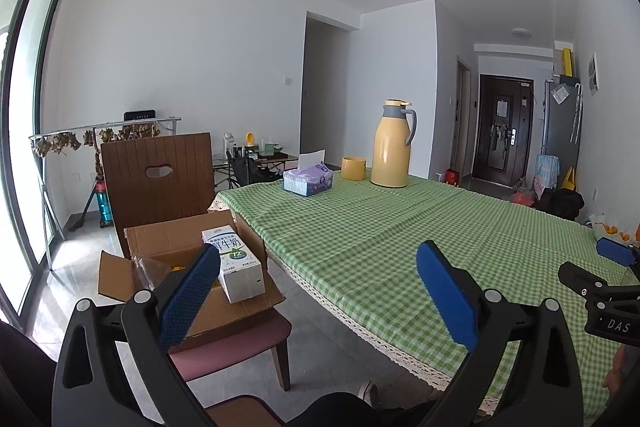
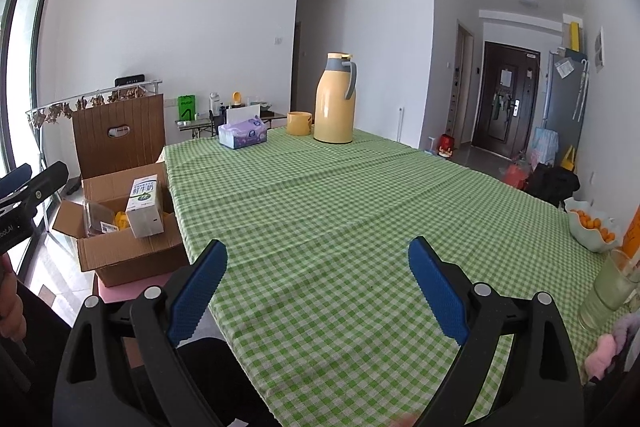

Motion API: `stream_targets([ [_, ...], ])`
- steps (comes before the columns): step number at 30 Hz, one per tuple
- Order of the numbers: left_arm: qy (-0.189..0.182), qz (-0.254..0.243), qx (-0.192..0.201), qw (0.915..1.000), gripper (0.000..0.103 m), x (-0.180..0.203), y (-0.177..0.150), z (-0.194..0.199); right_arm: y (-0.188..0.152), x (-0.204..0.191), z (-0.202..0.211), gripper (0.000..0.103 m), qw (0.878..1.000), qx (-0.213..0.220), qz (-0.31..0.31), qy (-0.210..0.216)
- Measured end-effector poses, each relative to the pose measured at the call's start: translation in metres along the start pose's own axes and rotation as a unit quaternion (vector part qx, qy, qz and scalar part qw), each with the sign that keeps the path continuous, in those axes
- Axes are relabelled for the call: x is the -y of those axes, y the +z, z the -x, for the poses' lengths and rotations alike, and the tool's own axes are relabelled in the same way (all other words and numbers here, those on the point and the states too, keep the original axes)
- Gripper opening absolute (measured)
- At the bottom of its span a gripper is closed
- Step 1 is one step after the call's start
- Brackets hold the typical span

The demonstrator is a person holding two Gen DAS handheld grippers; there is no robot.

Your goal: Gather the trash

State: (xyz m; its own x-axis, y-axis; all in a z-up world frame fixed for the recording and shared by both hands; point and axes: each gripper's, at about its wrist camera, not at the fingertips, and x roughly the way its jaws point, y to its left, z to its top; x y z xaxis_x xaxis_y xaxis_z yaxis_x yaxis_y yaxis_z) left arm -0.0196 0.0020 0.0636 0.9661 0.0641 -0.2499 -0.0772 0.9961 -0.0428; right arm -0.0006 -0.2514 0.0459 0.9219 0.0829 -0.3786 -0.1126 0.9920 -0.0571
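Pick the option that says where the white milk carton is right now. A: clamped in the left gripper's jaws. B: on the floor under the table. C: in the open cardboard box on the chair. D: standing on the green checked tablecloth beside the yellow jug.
C: the milk carton sits in the open cardboard box on the chair, apart from both grippers.

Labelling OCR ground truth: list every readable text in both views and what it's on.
"鲜牛奶" and "72": milk carton in the cardboard box.
"DAS": right tongs body.
"boLAI" (cut off): left tongs body.
Green bag logo, tissue box, door notices: unreadable.
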Motion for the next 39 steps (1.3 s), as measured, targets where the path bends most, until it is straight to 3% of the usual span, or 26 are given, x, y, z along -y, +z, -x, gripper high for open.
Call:
stream_targets([
  [39, 0.003, -0.005, 0.002, 1.0, 0.095, 0.0054, -0.0003, 0.0052, -0.0066, 0.004, -0.0024, 0.088, 1.0, -0.002, -0.004, -0.013],
])
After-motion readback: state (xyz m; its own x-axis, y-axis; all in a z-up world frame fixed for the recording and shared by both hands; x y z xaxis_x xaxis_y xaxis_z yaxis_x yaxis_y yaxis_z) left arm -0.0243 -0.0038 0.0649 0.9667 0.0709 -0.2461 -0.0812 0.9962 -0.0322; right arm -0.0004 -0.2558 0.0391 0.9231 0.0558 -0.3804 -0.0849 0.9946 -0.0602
